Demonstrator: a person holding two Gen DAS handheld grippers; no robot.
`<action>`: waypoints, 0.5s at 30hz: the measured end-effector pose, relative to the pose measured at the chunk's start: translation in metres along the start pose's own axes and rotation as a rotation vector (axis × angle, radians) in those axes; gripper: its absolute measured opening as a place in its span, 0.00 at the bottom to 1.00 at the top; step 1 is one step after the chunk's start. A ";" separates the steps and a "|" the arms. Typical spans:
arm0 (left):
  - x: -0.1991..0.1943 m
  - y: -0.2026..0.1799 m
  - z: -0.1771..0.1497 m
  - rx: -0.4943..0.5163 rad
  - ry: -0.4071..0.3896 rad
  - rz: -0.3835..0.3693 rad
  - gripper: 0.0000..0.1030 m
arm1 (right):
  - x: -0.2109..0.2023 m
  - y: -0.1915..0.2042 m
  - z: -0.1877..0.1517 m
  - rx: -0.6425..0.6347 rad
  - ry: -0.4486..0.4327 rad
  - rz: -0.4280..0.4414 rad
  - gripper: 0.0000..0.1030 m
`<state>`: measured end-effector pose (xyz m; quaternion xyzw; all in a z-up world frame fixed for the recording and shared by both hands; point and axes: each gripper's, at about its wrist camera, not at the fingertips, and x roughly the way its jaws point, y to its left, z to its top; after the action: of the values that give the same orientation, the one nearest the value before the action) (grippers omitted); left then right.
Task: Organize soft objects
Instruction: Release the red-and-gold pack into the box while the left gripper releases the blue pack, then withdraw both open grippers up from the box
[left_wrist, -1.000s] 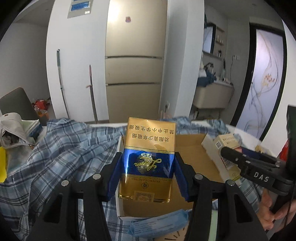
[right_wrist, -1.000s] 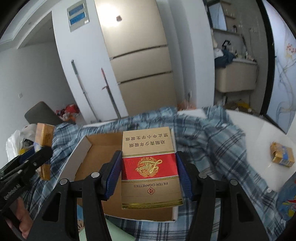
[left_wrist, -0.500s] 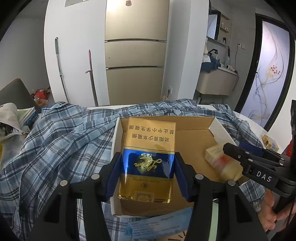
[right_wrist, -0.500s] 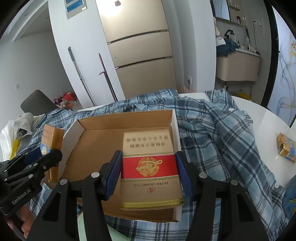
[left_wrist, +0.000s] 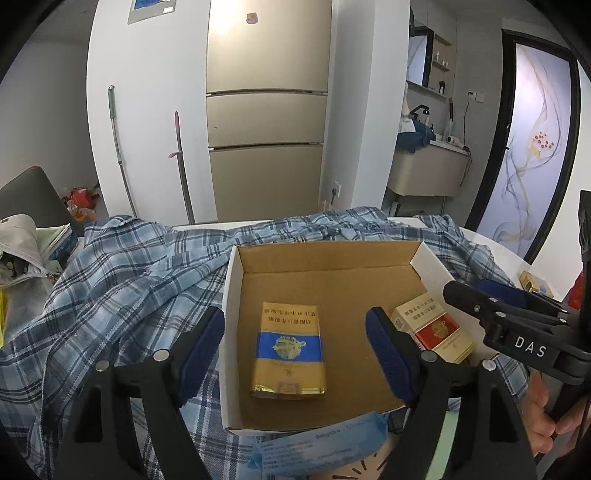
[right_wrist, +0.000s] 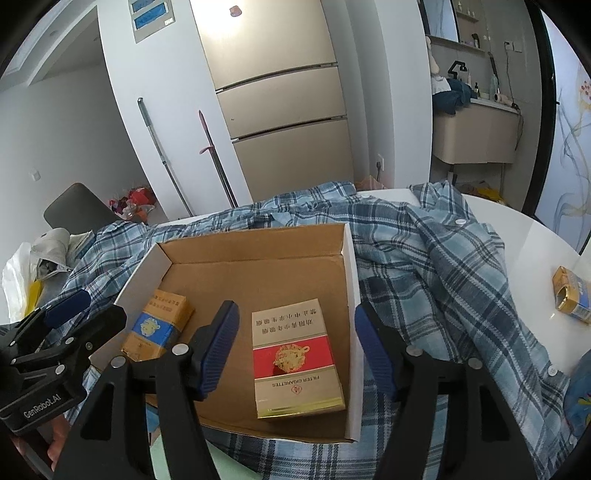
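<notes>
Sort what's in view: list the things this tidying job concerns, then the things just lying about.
Job:
- blue-banded pack, in the cardboard box
- red-banded pack, same box
- plaid shirt under the box
- left gripper and right gripper, jaws apart, holding nothing

Lying about:
- loose pack on the white table
- mop
- fridge

Blue-band gold pack (left_wrist: 288, 350) lies flat, face up, on the floor of the cardboard box (left_wrist: 325, 254), left half. Red-band pack (right_wrist: 295, 358) flat beside it on the right, apart, near the right wall. Both lie lengthwise, print upside down to me. Box sits open-topped on the crumpled blue plaid shirt (left_wrist: 122, 280).
</notes>
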<state>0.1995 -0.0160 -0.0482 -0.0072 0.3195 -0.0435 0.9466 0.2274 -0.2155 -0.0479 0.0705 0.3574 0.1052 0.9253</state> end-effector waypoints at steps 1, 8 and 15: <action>-0.002 0.000 0.001 -0.001 -0.005 0.000 0.78 | -0.002 0.000 0.001 -0.003 -0.008 -0.003 0.62; -0.032 -0.004 0.011 0.000 -0.055 0.007 0.78 | -0.023 0.008 0.009 -0.045 -0.072 -0.052 0.62; -0.097 -0.015 0.029 0.009 -0.190 -0.005 0.78 | -0.070 0.026 0.025 -0.086 -0.147 -0.024 0.62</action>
<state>0.1392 -0.0225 0.0346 -0.0077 0.2281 -0.0465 0.9725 0.1898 -0.2085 0.0210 0.0337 0.2844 0.1038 0.9525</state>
